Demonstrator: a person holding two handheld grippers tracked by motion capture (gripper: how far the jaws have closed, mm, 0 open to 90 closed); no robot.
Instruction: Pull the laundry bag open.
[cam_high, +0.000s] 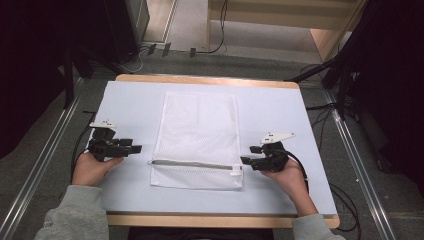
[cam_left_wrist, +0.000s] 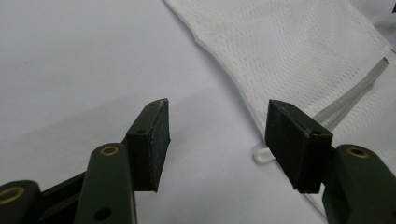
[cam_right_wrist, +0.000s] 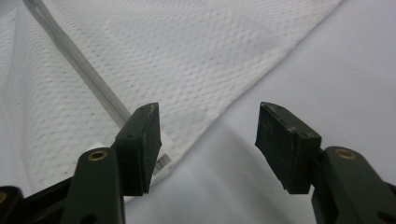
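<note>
A white mesh zip bag (cam_high: 198, 137) lies flat in the middle of the table, its zipper (cam_high: 192, 164) running across near the front end. My left gripper (cam_high: 136, 148) rests at the bag's left edge, level with the zipper's left end, open with nothing between its jaws. In the left gripper view the bag (cam_left_wrist: 299, 56) and a clear tab (cam_left_wrist: 261, 156) at the zipper's end lie just beyond the gripper (cam_left_wrist: 217, 135). My right gripper (cam_high: 245, 160) is open at the zipper's right end; the mesh (cam_right_wrist: 163, 56) and zipper (cam_right_wrist: 79, 70) lie ahead of the gripper (cam_right_wrist: 208, 140).
A pale sheet (cam_high: 280, 115) covers the wooden table (cam_high: 220, 220). Metal rails (cam_high: 45, 160) run along both sides on the floor. Cables (cam_high: 320, 115) trail at the right, and dark stands (cam_high: 345, 75) rise at the back corners.
</note>
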